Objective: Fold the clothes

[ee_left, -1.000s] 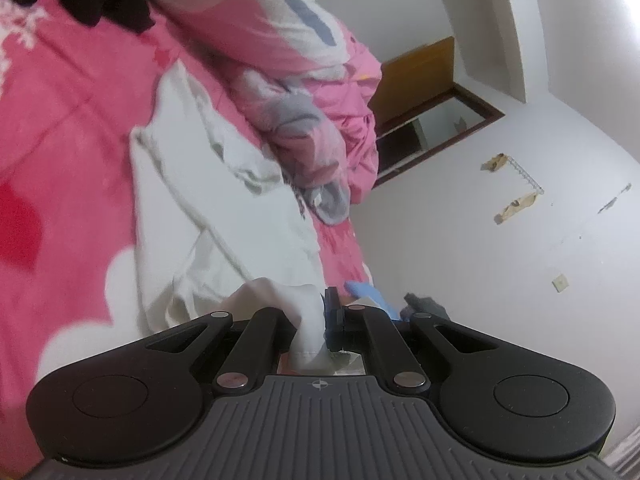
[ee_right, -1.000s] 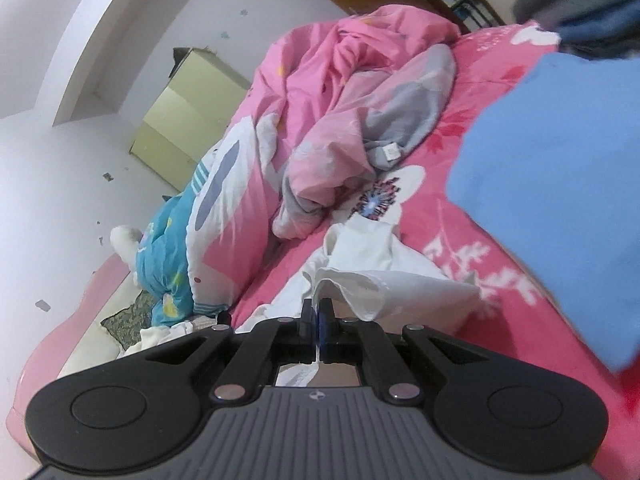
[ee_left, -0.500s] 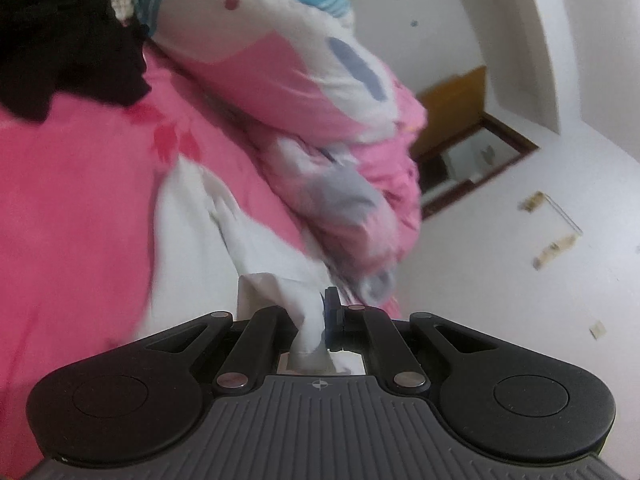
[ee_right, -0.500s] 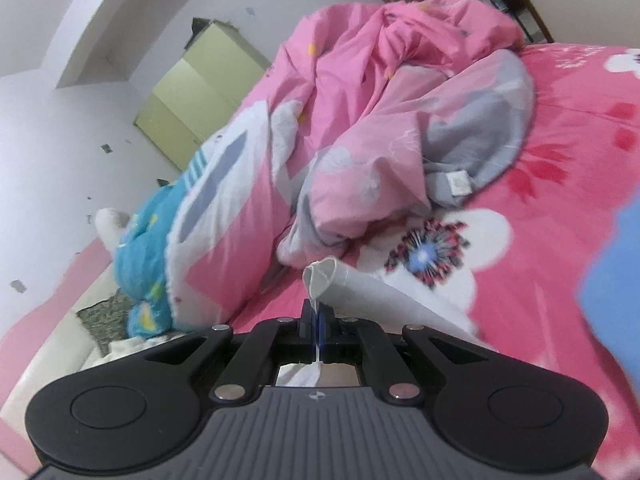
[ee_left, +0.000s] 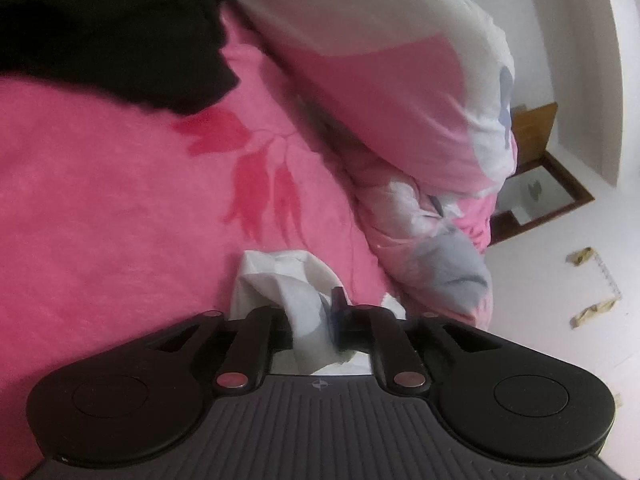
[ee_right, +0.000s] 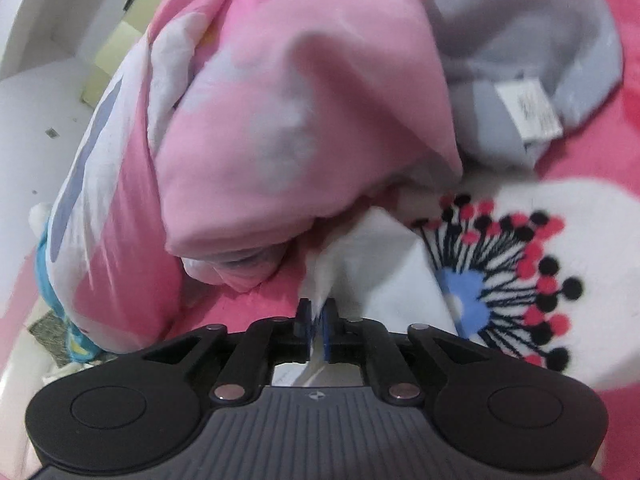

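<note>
Jaws on both grippers are pinched down on white cloth: the left gripper [ee_left: 310,320] has a thick bunch of the garment [ee_left: 288,280] wadded between its fingers, while the right gripper [ee_right: 317,326] nips only a thin edge of it [ee_right: 372,268], the 2 blue pads nearly meeting. The garment lies low on the pink blanket [ee_left: 100,200], most of it hidden under the grippers, so its shape and how many layers it has cannot be told. Just beyond it sits the bunched duvet [ee_right: 280,100], very close to the right gripper, and a black garment [ee_left: 100,20] lies further up the blanket on the left side.

Judging by 2 held points on 1 piece, this looks like a carry of an edge across for a fold. To do it well, keep both grips level and the cloth taut between them so the edge lands straight. The right hold is slim and could slip, so avoid jerks. Steer clear of the duvet, or the corner may catch and crumple. Lay the edge flat on the blanket before either grip lets go.
</note>
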`<state>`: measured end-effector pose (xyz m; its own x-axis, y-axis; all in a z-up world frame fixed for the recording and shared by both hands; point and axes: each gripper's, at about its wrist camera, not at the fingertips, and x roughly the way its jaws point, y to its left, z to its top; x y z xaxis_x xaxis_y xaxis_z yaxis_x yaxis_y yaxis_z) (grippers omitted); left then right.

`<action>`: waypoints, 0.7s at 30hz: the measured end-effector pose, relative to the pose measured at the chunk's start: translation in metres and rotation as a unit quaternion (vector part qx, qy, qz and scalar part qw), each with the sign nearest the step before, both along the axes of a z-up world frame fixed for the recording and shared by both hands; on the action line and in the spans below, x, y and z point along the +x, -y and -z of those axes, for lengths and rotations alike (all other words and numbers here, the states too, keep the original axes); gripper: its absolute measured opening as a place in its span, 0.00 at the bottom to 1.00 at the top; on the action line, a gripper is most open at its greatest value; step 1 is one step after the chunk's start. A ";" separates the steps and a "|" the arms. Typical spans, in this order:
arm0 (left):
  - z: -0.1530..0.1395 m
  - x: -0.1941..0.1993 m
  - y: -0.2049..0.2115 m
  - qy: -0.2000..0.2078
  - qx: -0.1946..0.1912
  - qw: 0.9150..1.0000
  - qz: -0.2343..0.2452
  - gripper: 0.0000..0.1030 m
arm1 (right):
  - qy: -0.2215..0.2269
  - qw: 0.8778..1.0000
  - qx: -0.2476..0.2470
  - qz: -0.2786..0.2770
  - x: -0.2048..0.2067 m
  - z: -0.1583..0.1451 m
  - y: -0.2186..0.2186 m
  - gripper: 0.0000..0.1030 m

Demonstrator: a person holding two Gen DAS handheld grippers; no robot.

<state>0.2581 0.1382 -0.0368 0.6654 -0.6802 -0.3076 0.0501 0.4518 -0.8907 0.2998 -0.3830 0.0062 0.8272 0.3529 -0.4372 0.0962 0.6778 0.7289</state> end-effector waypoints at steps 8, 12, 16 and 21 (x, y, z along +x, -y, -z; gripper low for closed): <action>-0.039 -0.034 -0.021 0.098 0.021 0.991 -0.087 0.53 | 0.127 0.990 -0.052 -0.012 -0.058 -0.050 -0.006 0.43; -0.051 -0.036 -0.003 0.135 0.045 0.990 -0.021 0.53 | 0.109 0.982 -0.128 -0.084 -0.046 -0.046 -0.047 0.43; -0.050 -0.033 0.029 0.147 0.102 0.983 0.040 0.54 | 0.077 0.962 -0.206 -0.159 -0.028 -0.037 -0.090 0.42; -0.041 -0.030 0.036 0.129 0.166 0.978 0.010 0.54 | 0.063 0.948 -0.268 -0.159 -0.016 -0.030 -0.112 0.42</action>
